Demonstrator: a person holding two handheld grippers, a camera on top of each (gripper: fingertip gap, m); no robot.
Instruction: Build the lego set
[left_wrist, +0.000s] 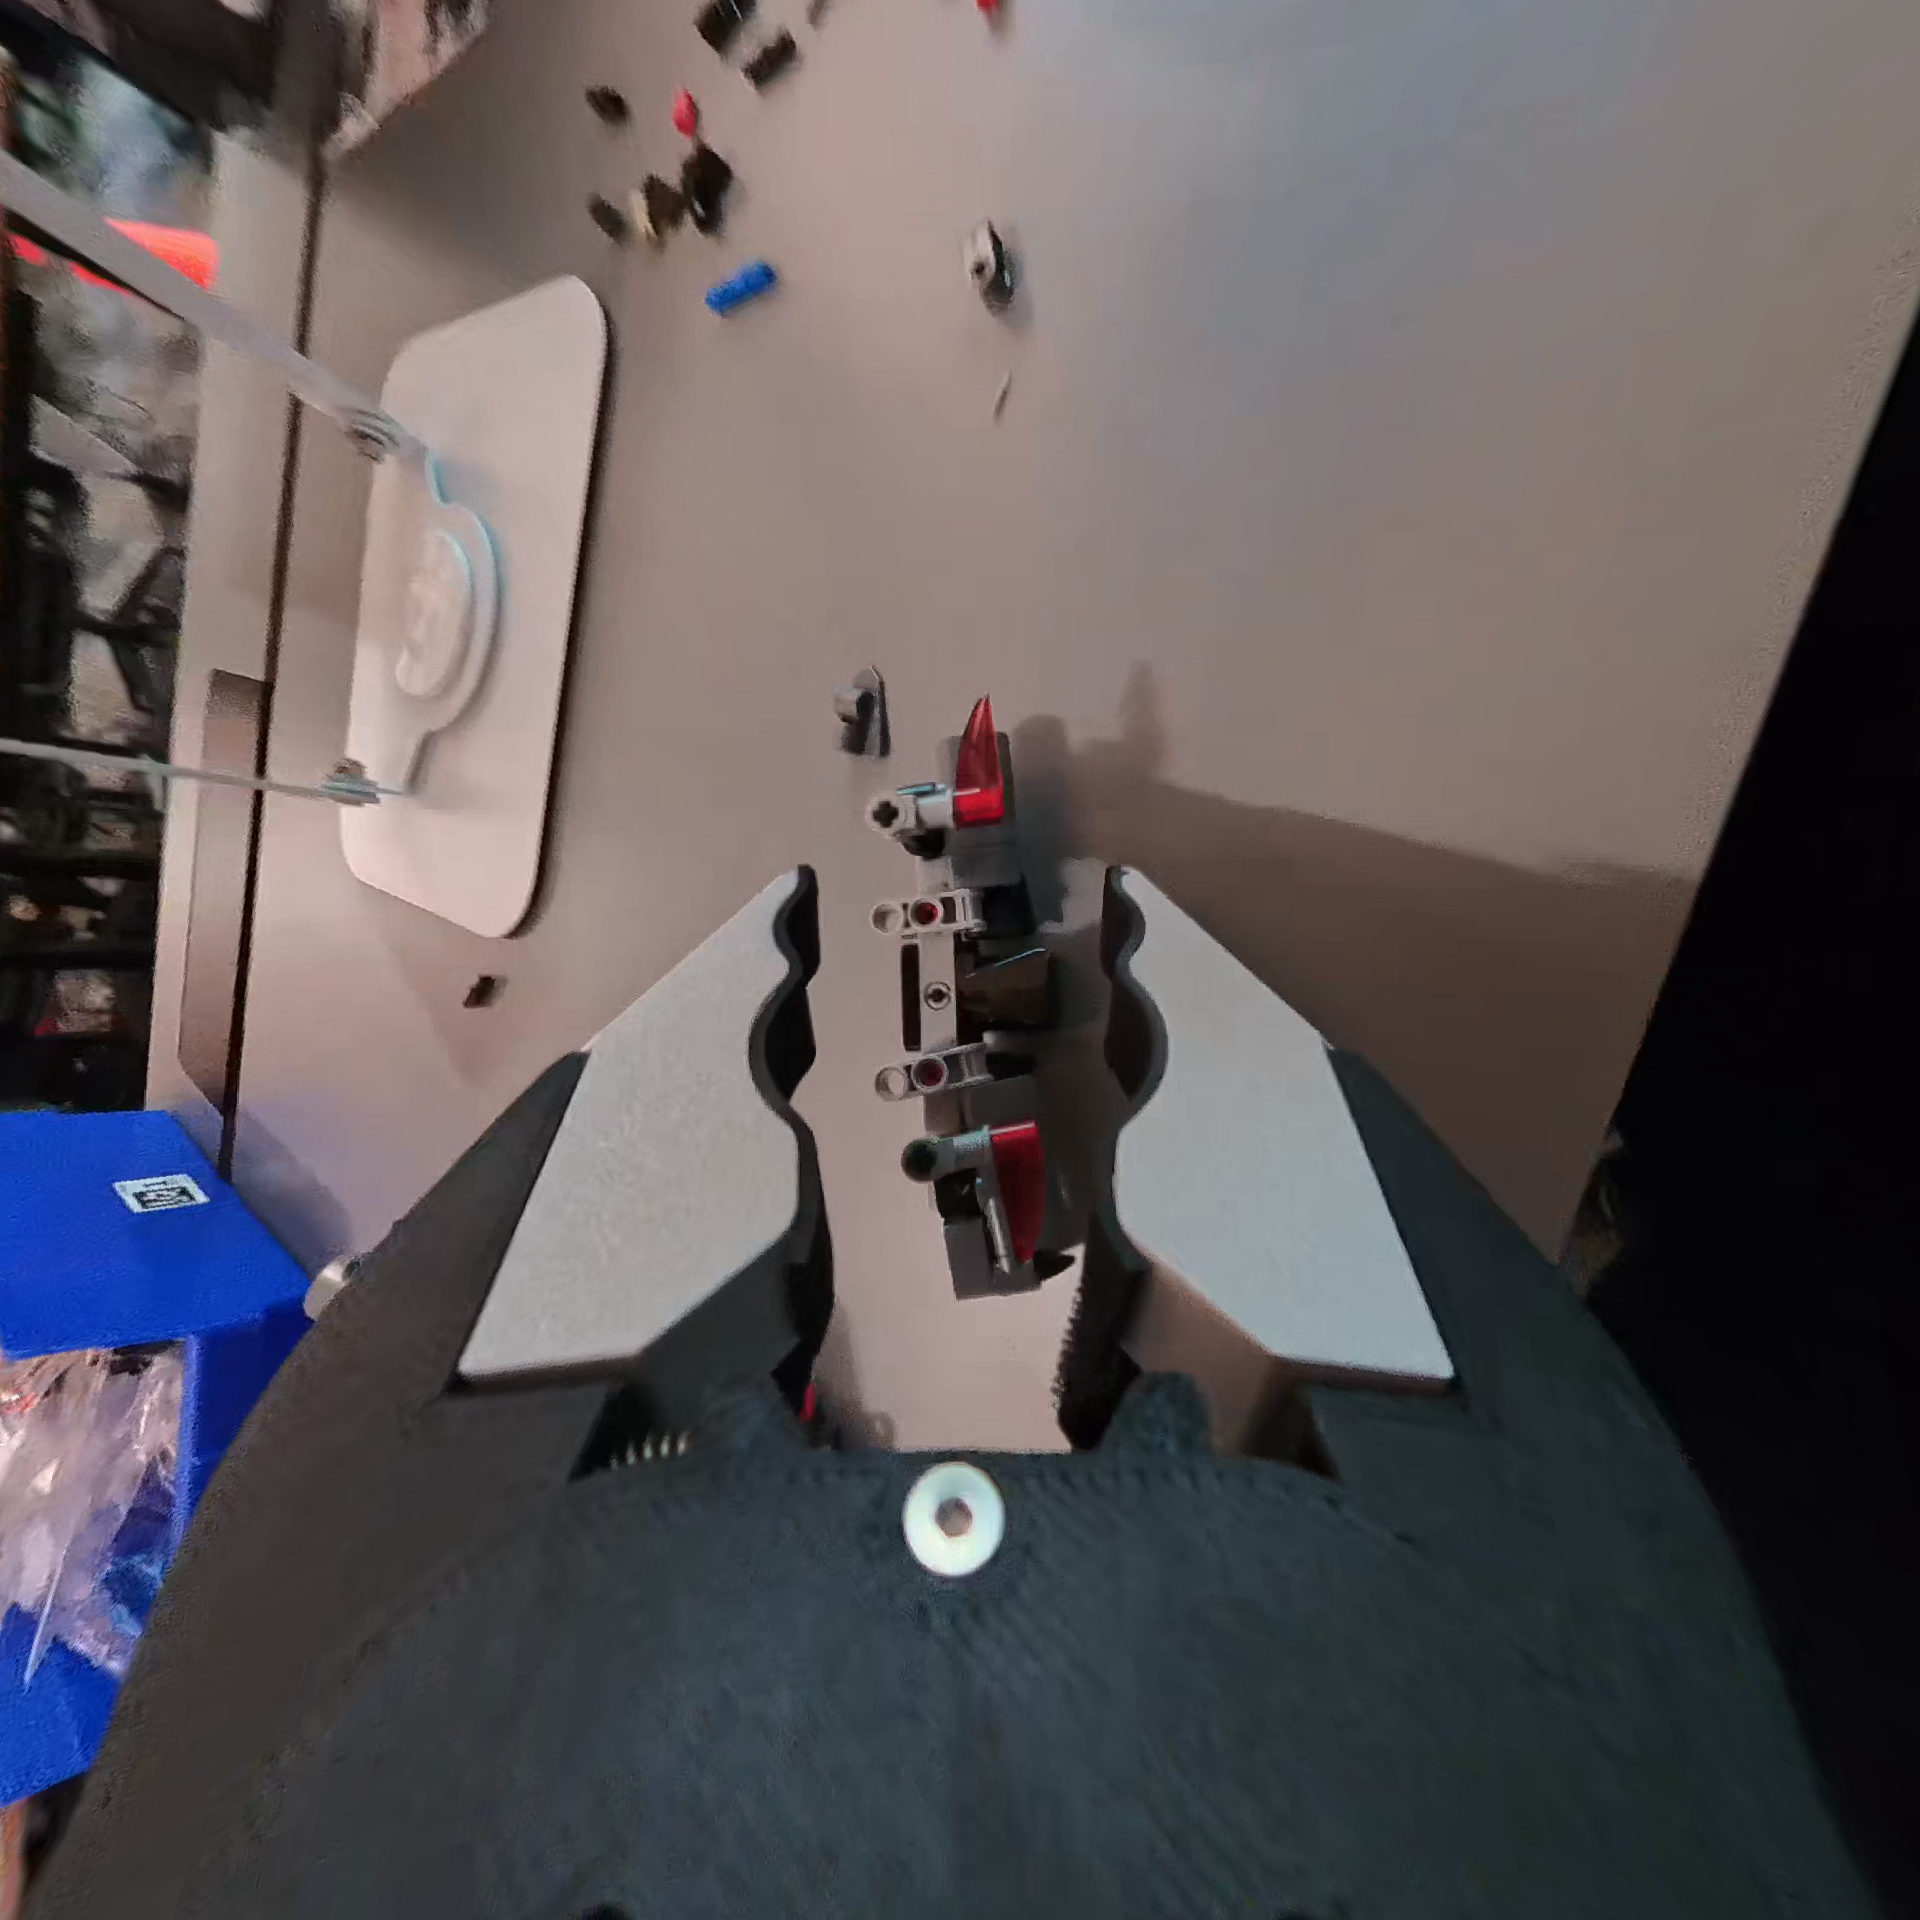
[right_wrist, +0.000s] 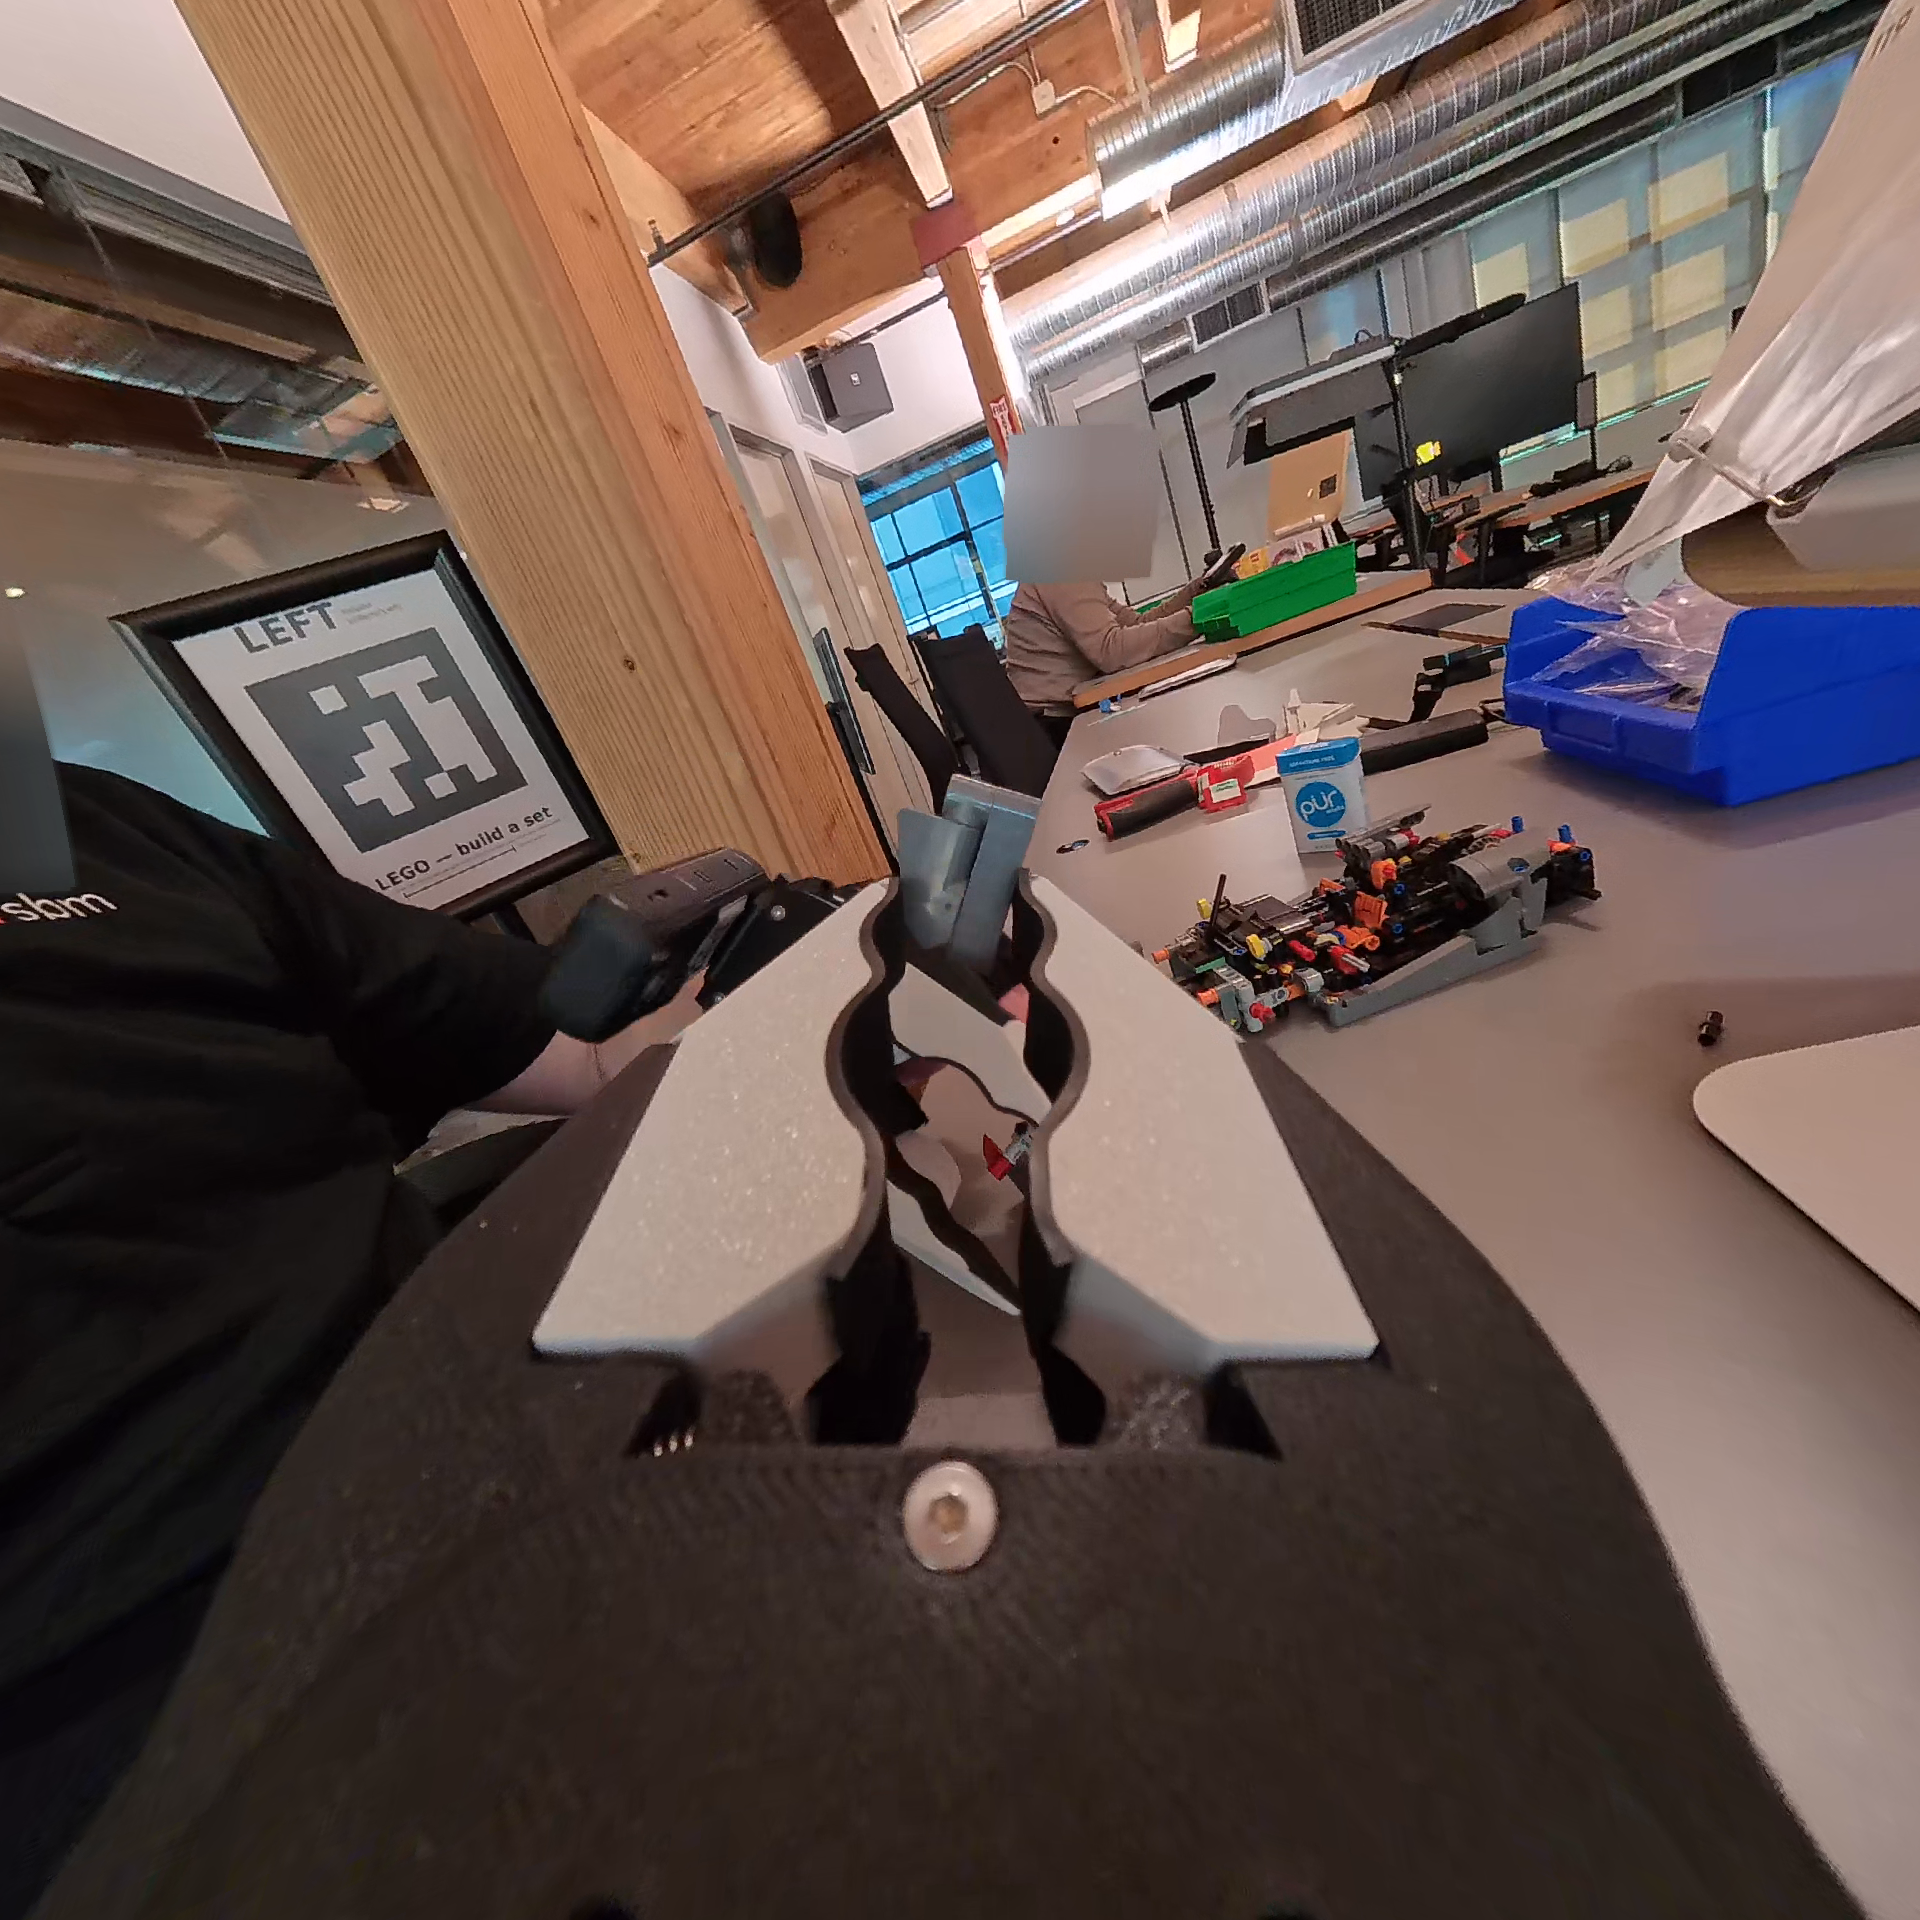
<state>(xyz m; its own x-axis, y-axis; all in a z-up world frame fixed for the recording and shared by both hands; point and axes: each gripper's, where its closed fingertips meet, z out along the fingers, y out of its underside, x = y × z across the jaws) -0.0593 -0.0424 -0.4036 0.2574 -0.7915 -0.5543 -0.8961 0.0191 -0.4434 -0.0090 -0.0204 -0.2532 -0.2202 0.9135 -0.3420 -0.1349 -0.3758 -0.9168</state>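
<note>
In the left wrist view my left gripper is open, its fingers on either side of a long grey, black and red lego assembly that lies on the grey table; neither finger touches it. A small grey piece lies just beyond it. In the right wrist view my right gripper is shut on a grey lego piece that sticks up past the fingertips, held above the table's near edge. A small red piece shows through the gap between the fingers.
Loose pieces lie far up the table: a blue brick, black bits, a round part. A white pad lies left. A blue bin, a large lego chassis and a white box stand on the table. A person's black sleeve is at left. Both grippers' tips are roughly 20 cm from the blue brick.
</note>
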